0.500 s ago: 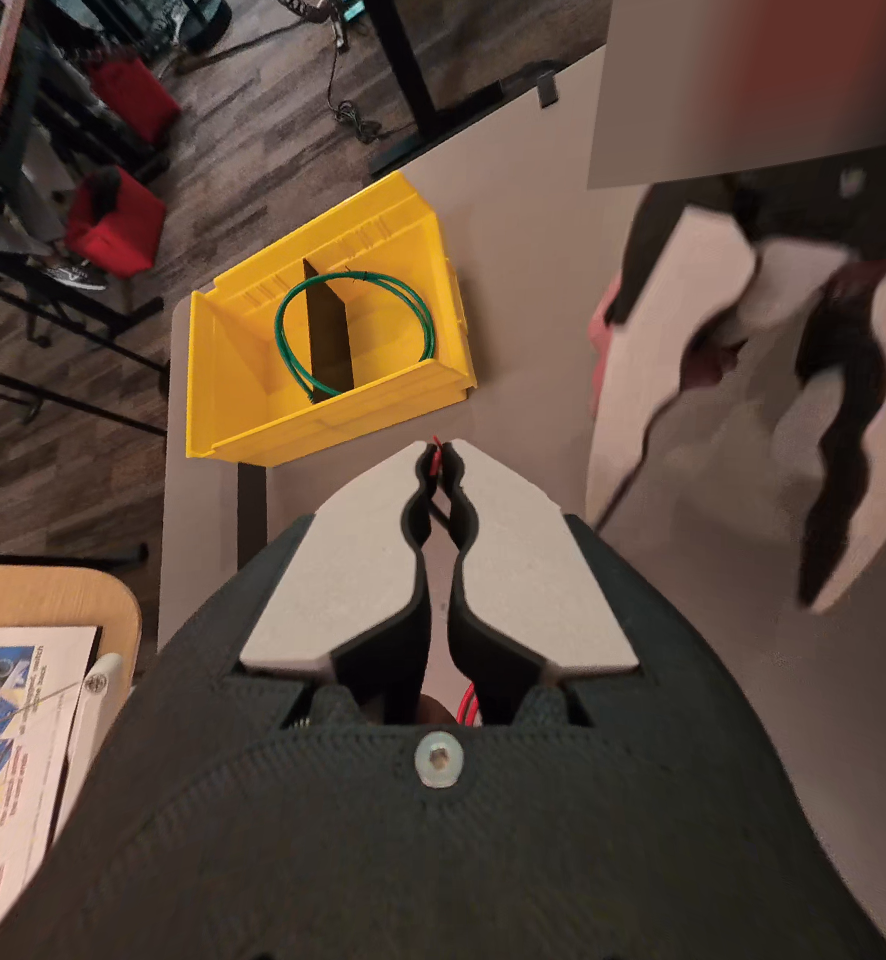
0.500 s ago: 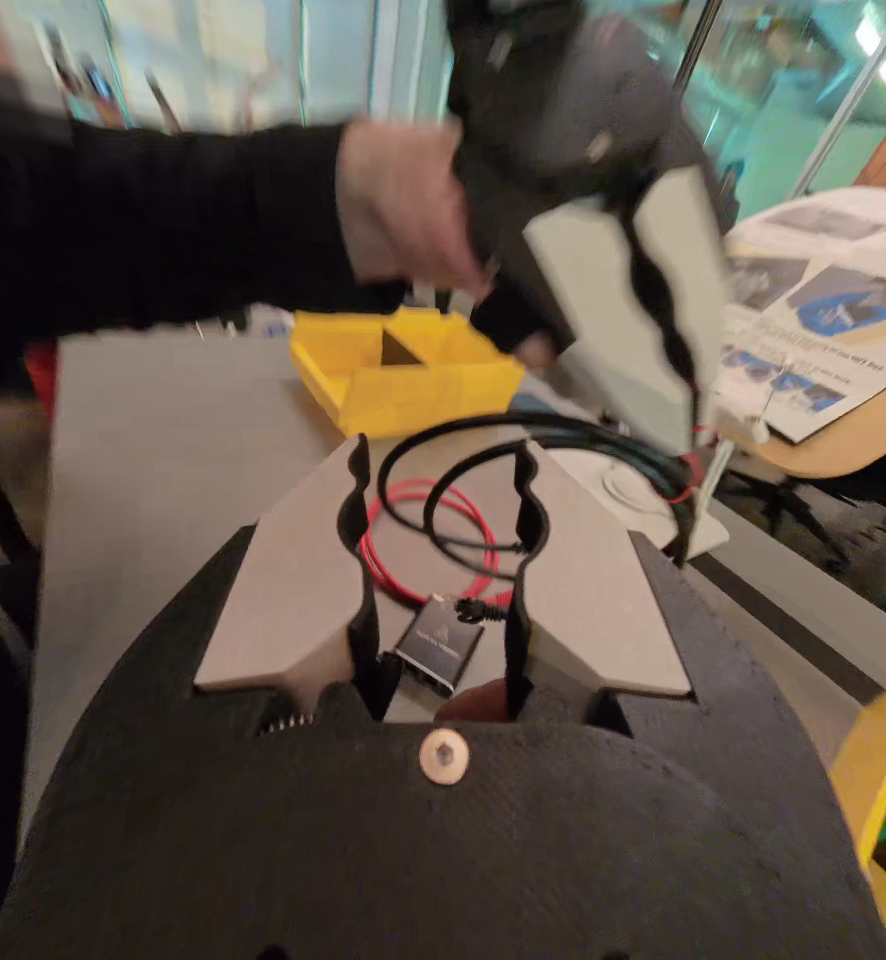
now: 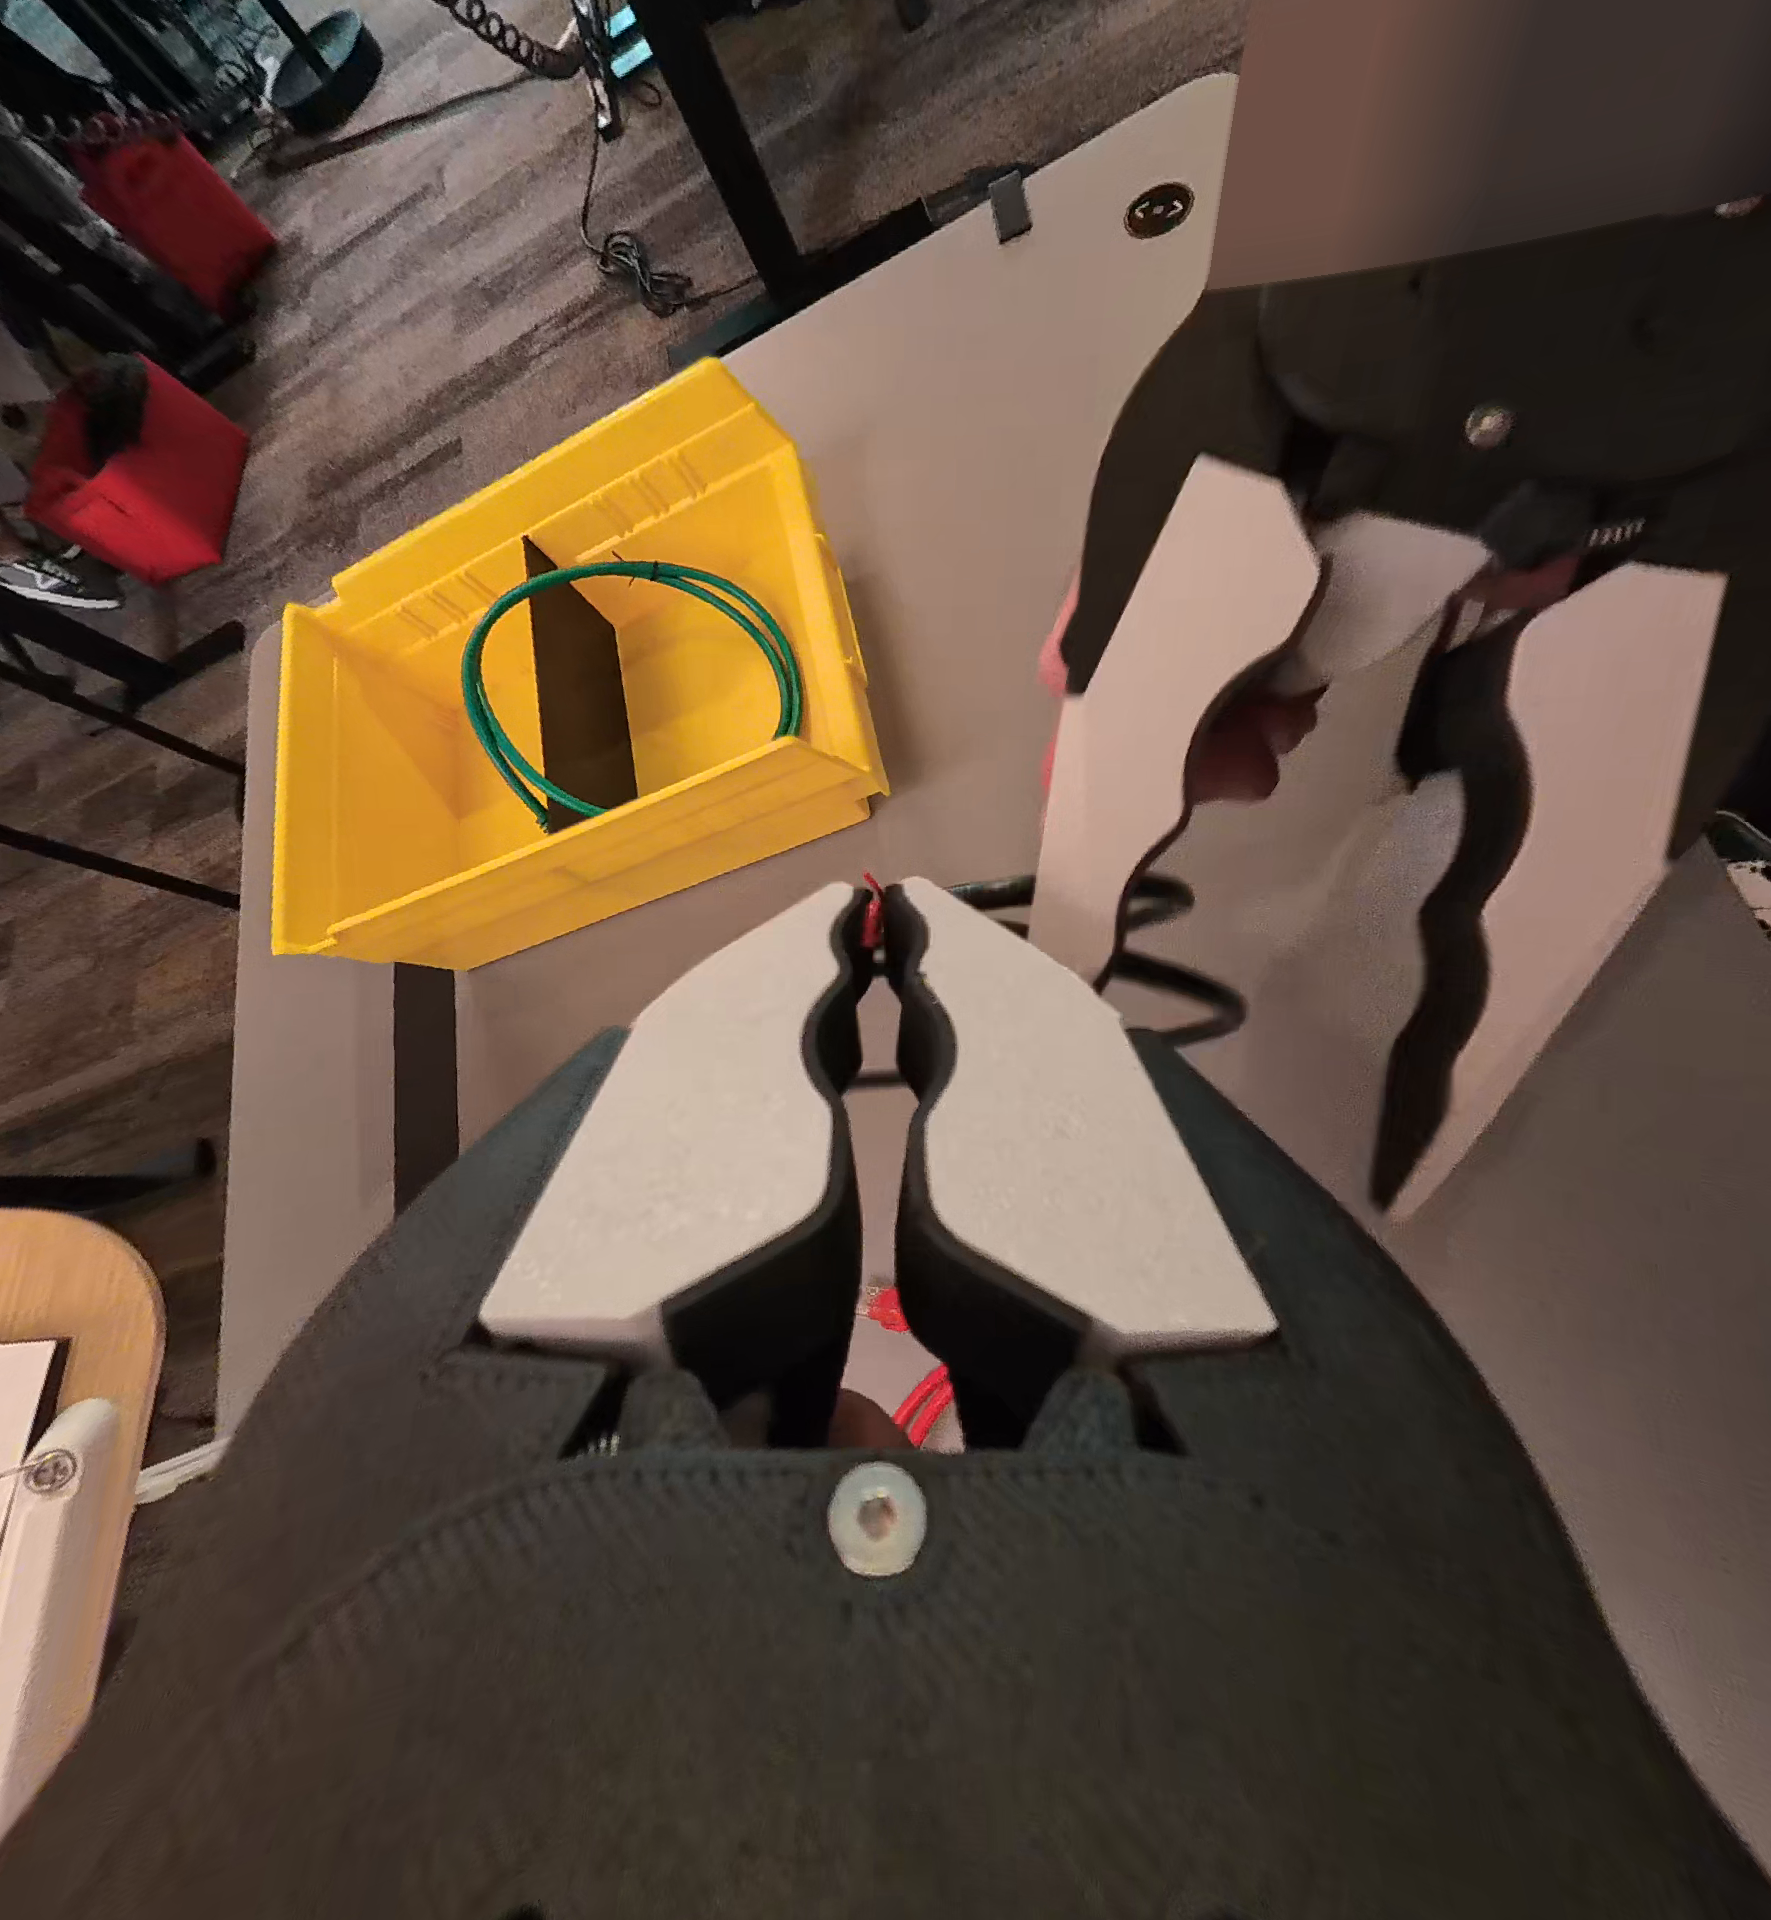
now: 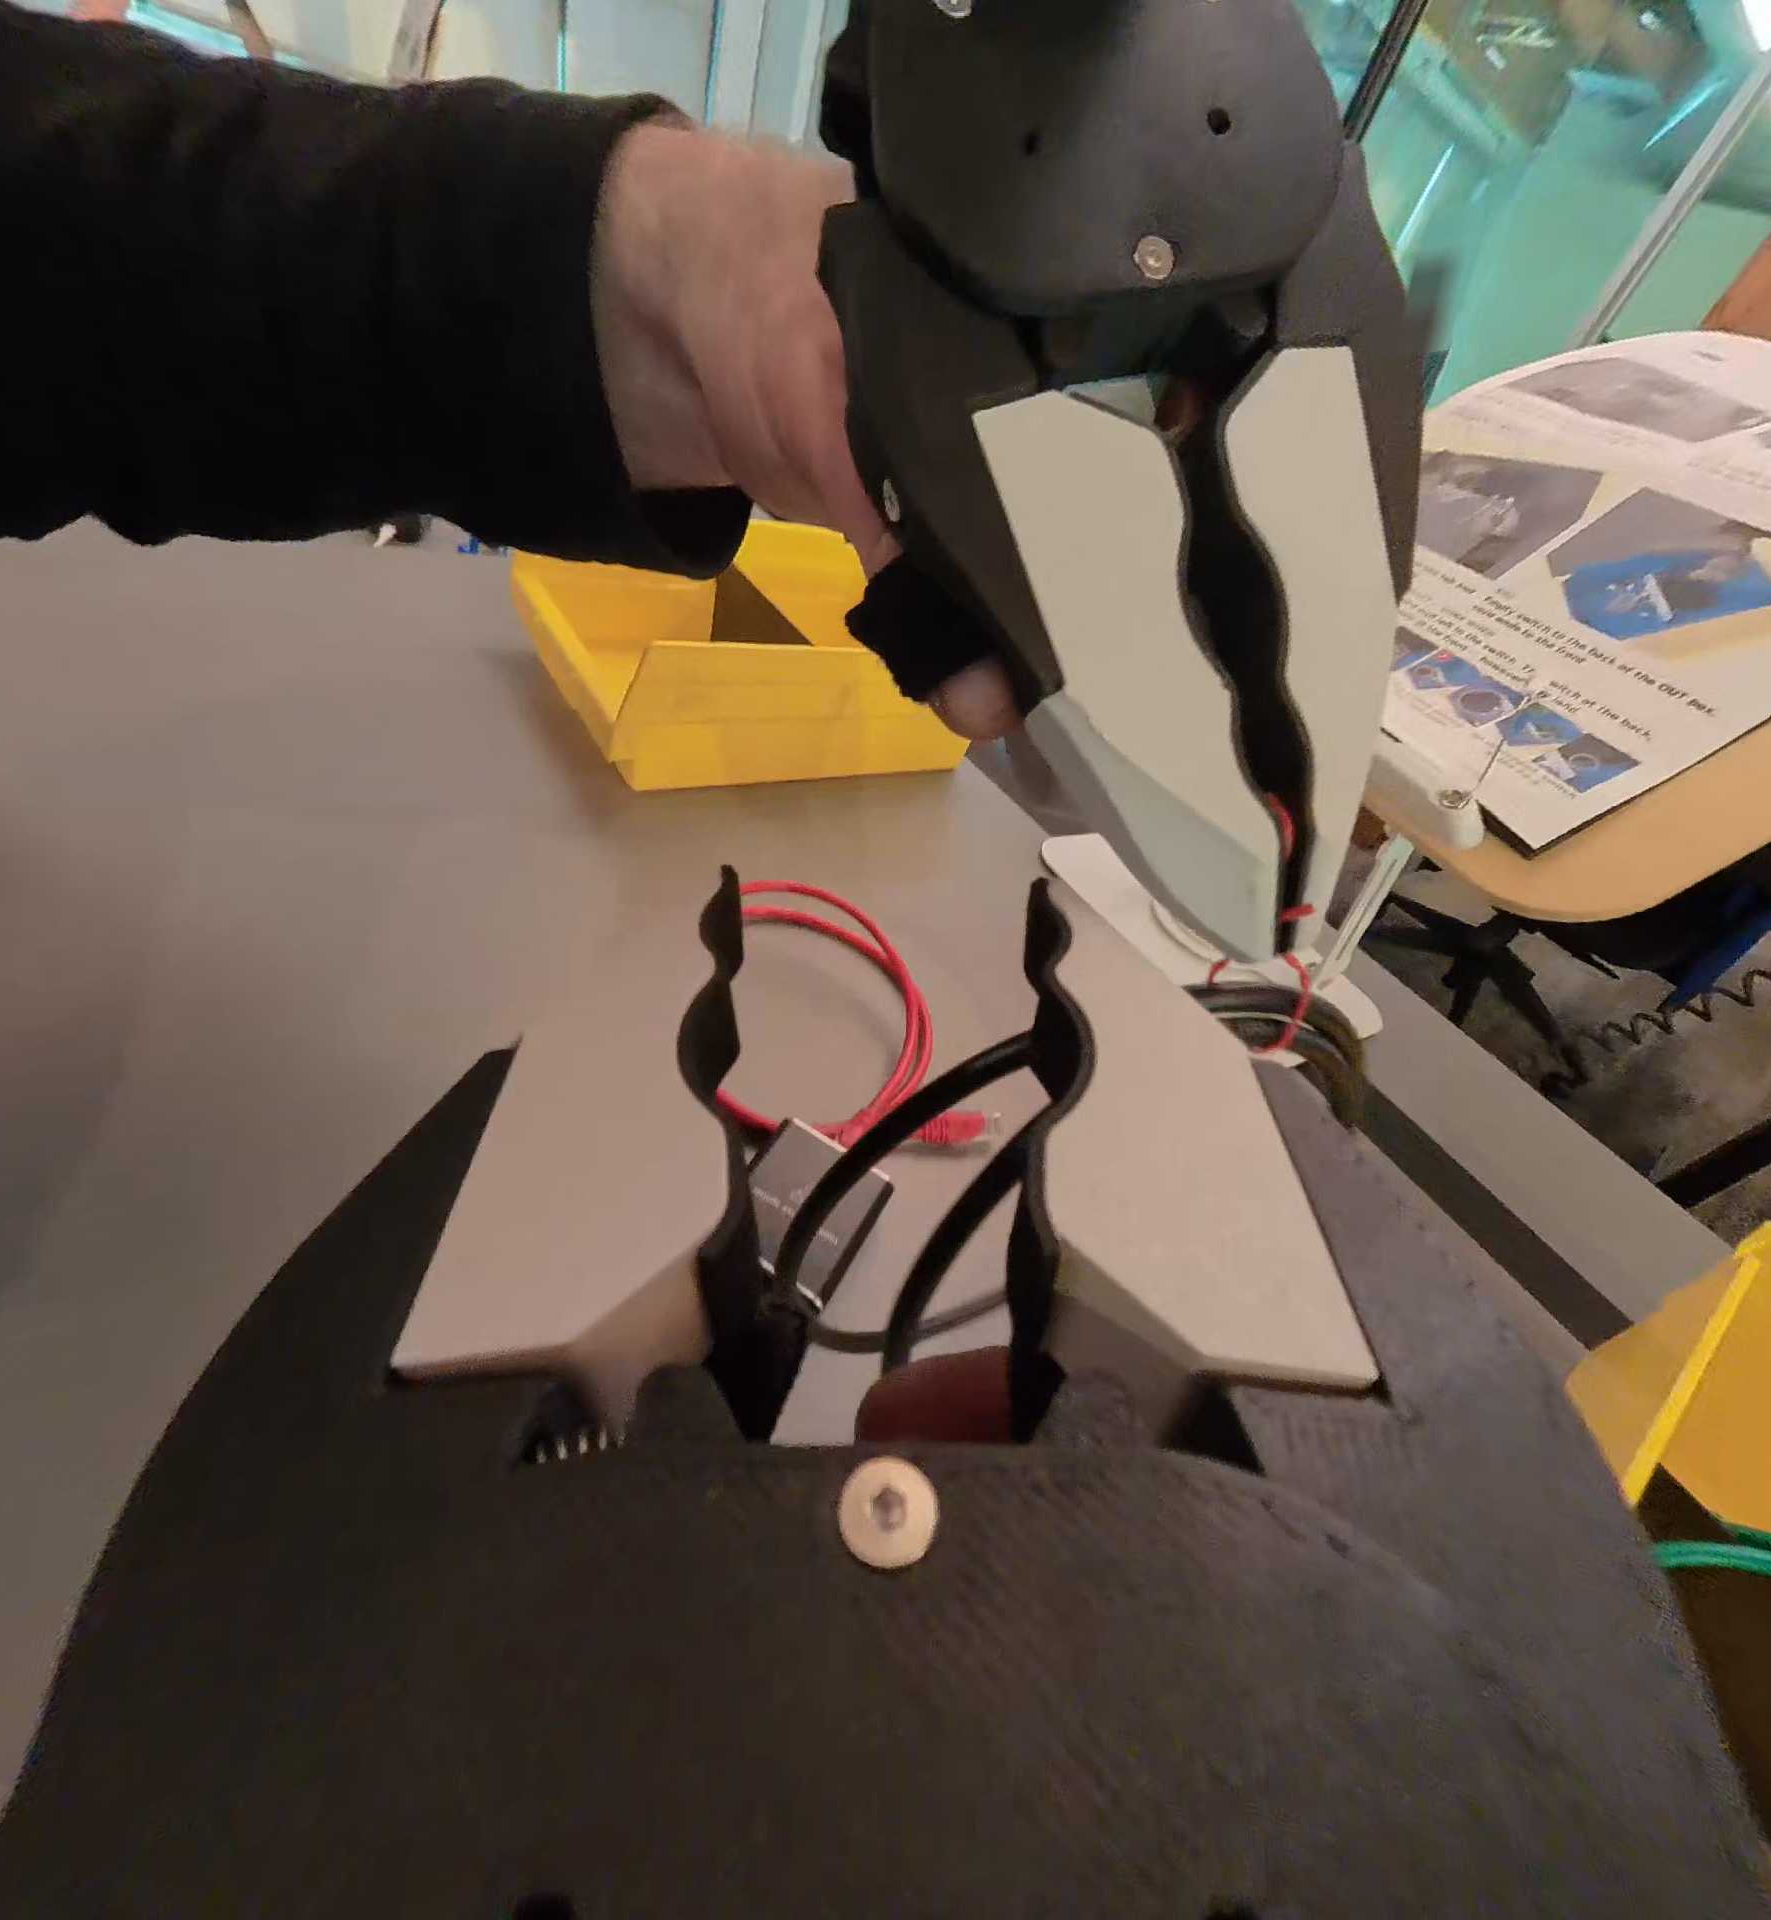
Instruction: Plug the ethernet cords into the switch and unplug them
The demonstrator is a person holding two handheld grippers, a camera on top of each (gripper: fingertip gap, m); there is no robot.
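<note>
sharper now than half a second ago, motion blur gone from both views. left gripper (image 4: 1294, 935) dropped lower and nearer since then, tips now down at the black cable coil (image 4: 1276, 1023) at 2 o'clock of the right wrist view, pinched shut on a thin red twist tie (image 4: 1286, 920) wound around that coil. right gripper (image 4: 881, 997) spread wide as before, holding nothing, hovering over the small black switch (image 4: 819, 1210), which sits closer between the fingers than earlier. black cord (image 4: 922, 1132) arching over the switch; whether plugged in, cannot tell. red ethernet cord (image 4: 860, 997) looped on the grey table (image 4: 237, 883) just beyond the switch, its plug lying loose beside it. yellow divided bin (image 3: 548, 727) at 11 o'clock in the left wrist view, unmoved, green cable coil (image 3: 632, 686) draped over its divider. second yellow bin (image 4: 735, 686) at 12 o'clock of the right view, partly hidden behind the person's hand (image 4: 735, 353) and black sleeve (image 4: 268, 291). printed sheets (image 4: 1587, 582) on a wooden table at 2 o'clock.
</note>
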